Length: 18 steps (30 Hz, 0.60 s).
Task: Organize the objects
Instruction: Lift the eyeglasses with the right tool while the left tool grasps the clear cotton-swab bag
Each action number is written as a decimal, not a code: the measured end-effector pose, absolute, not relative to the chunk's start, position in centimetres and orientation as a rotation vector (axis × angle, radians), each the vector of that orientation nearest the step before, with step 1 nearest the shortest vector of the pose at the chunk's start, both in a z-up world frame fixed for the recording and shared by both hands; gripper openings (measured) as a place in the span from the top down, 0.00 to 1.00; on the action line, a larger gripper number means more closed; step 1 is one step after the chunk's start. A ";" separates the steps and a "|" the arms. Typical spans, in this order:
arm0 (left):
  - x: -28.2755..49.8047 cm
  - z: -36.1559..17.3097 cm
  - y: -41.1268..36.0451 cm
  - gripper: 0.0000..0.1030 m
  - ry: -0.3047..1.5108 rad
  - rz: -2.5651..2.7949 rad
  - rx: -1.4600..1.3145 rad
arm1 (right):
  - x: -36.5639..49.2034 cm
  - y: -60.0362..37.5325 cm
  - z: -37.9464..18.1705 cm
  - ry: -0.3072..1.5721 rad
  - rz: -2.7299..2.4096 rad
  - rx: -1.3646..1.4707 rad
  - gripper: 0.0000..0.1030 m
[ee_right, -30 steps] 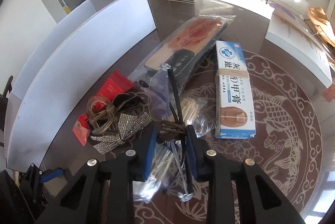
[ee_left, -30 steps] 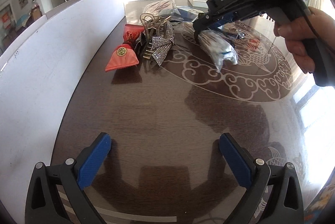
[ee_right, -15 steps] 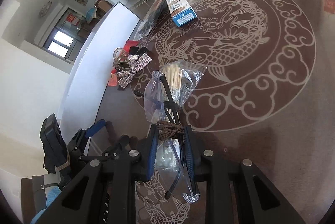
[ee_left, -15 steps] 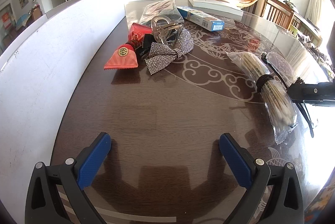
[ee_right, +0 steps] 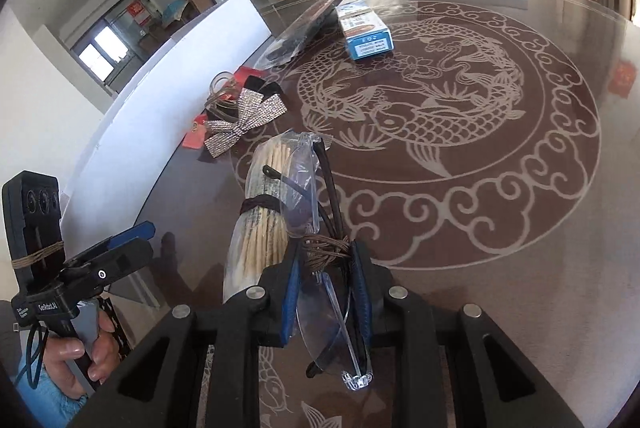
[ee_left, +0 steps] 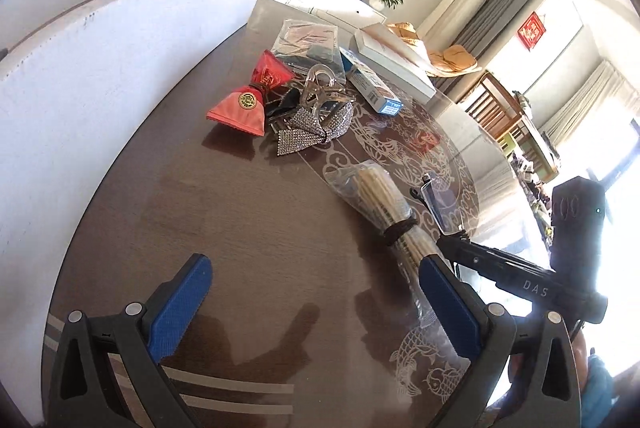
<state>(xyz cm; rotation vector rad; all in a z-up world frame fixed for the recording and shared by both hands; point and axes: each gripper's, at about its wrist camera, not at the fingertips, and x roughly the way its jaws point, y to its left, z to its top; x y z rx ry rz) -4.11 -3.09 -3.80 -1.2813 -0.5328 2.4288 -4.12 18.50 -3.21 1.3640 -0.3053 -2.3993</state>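
Note:
My right gripper (ee_right: 325, 253) is shut on folded rimless glasses (ee_right: 304, 204) bound with a brown cord (ee_right: 326, 248), low over the table's near part. A clear bag of thin wooden sticks (ee_right: 260, 220) with a dark band lies just left of its left finger, outside the jaws. In the left wrist view the stick bag (ee_left: 380, 192) and the glasses (ee_left: 440, 204) sit at the right, with the right gripper (ee_left: 452, 248) behind them. My left gripper (ee_left: 312, 264) is open over bare table with nothing between its fingers. It also shows at the left of the right wrist view (ee_right: 132, 236).
A pile at the far left holds a rhinestone bow (ee_left: 316, 128), a red pouch (ee_left: 244, 108) and a clear hair claw (ee_left: 318, 84). Behind them lie a blue-white box (ee_left: 372, 88), a plastic bag (ee_left: 304, 40) and a white book (ee_left: 392, 52). A white board (ee_left: 100, 68) walls the left edge.
The right gripper carried the glasses, with the stick bag alongside, away from the pile to the near right of the table. The left gripper rolled and shifted a little.

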 end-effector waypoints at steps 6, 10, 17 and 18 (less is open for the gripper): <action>-5.0 -3.1 1.2 0.00 -0.521 2.366 -1.318 | -2.5 20.6 -2.5 -0.104 -2.603 1.379 0.76; -7.9 -3.8 5.9 0.00 -0.424 2.446 -1.495 | -1.3 22.0 -2.6 -0.079 -2.629 1.385 0.76; -7.3 -4.4 7.3 0.00 -0.047 2.570 -1.569 | -0.3 22.3 -2.3 -0.089 -2.595 1.388 0.76; -6.9 -4.6 6.5 0.08 -0.006 2.590 -1.567 | -0.4 22.2 -2.3 -0.093 -2.582 1.390 0.76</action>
